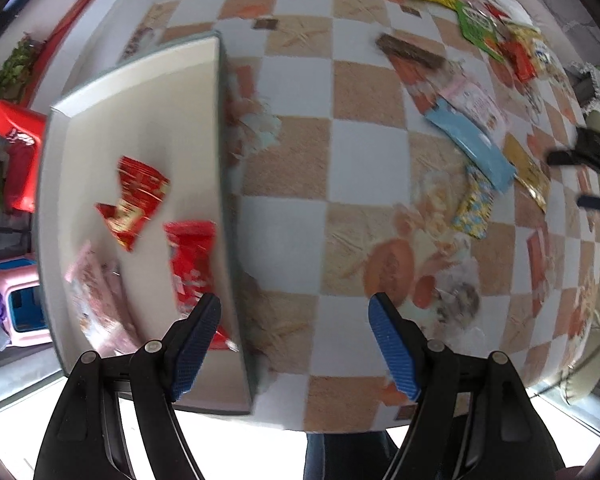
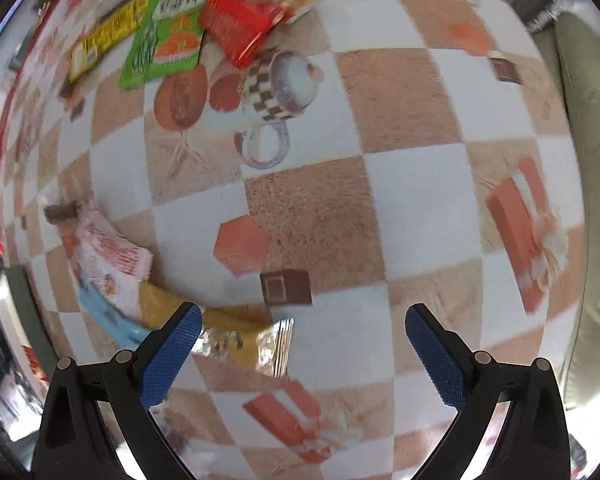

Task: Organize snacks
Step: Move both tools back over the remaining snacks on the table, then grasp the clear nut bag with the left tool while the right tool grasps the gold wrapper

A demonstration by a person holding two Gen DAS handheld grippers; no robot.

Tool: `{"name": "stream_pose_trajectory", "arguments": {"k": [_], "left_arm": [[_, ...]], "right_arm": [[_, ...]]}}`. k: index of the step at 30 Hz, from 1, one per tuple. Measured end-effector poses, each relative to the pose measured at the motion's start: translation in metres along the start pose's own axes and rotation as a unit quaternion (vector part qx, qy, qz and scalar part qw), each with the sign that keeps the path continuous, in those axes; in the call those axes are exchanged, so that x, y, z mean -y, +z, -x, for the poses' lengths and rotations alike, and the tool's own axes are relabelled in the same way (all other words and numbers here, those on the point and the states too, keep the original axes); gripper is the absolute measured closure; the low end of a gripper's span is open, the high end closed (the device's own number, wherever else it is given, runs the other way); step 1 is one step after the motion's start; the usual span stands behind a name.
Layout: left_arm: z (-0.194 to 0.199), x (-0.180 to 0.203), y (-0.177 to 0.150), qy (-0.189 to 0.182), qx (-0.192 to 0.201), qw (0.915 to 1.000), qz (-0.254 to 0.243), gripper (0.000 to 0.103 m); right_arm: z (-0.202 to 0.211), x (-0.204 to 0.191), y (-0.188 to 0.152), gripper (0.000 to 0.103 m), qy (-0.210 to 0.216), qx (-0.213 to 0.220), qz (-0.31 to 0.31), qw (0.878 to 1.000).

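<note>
A white tray (image 1: pixel 140 92) lies on the left of the checkered table and holds two red snack packs (image 1: pixel 140 196) (image 1: pixel 192 260) and a pink pack (image 1: pixel 96 296). My left gripper (image 1: pixel 296 344) is open and empty, above the tray's right rim. A blue pack (image 1: pixel 472 144), a pink pack (image 1: pixel 476 104) and a yellow pack (image 1: pixel 528 172) lie to the right. My right gripper (image 2: pixel 304 356) is open and empty, with a yellow pack (image 2: pixel 244 340) just by its left finger. Green (image 2: pixel 168 36), yellow (image 2: pixel 108 36) and red (image 2: pixel 236 24) packs lie far off.
The tablecloth (image 2: pixel 312 216) has printed cups and boxes that are not real objects. A red chair (image 1: pixel 16 156) and a pink stool (image 1: pixel 16 280) stand left of the table. A pale sofa (image 2: pixel 588 160) runs along the right edge. The right gripper shows in the left wrist view (image 1: pixel 580 176).
</note>
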State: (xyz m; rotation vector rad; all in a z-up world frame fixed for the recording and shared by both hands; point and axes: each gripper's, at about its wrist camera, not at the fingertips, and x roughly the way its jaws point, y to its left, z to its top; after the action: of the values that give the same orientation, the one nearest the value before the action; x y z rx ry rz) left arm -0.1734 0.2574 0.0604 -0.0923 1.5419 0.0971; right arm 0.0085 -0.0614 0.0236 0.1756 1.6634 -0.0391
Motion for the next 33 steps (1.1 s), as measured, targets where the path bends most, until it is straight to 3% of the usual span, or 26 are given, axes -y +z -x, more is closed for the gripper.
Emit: {"name": "stream_pose_trajectory", "arguments": {"k": [6,11,17,22,25,27,29,31,33], "left_arm": [[-0.009,0.022,-0.008,-0.070,-0.031,0.9970,-0.005,0.022],[-0.018,0.043,-0.002,-0.092,-0.051,0.9944,-0.013,0.022],[-0.033,0.071,0.004,-0.083,-0.068,0.9940,-0.022,0.022],[-0.049,0.091,0.003,-0.063,-0.089,0.9934,-0.036,0.022],[-0.060,0.105,0.003,-0.015,-0.097,0.9934,-0.060,0.022],[-0.058,0.111,0.000,-0.006,-0.085,0.9935,-0.076,0.029],[-0.052,0.119,-0.004,-0.002,-0.067,0.9938,-0.089,0.057],[-0.049,0.112,0.001,-0.002,-0.062,0.9944,-0.086,0.065],[-0.047,0.102,0.003,-0.006,-0.056,0.9953,-0.079,0.065]], "right_arm": [[-0.012,-0.007,-0.022,0.000,-0.030,-0.018,0.073,0.997],[-0.008,0.018,-0.044,0.000,-0.009,-0.021,0.051,0.998],[0.003,0.056,-0.060,0.000,0.008,-0.013,0.021,1.000],[0.015,0.070,-0.079,0.000,0.007,-0.001,0.034,0.999],[0.016,0.049,-0.100,0.000,0.001,0.002,0.068,0.998],[0.014,0.027,-0.117,0.000,-0.009,0.007,0.112,0.994],[0.011,-0.001,-0.132,0.000,-0.024,0.011,0.158,0.987],[0.010,-0.024,-0.139,0.000,-0.036,0.011,0.212,0.977],[0.007,-0.045,-0.144,0.000,-0.044,0.009,0.263,0.964]]}}
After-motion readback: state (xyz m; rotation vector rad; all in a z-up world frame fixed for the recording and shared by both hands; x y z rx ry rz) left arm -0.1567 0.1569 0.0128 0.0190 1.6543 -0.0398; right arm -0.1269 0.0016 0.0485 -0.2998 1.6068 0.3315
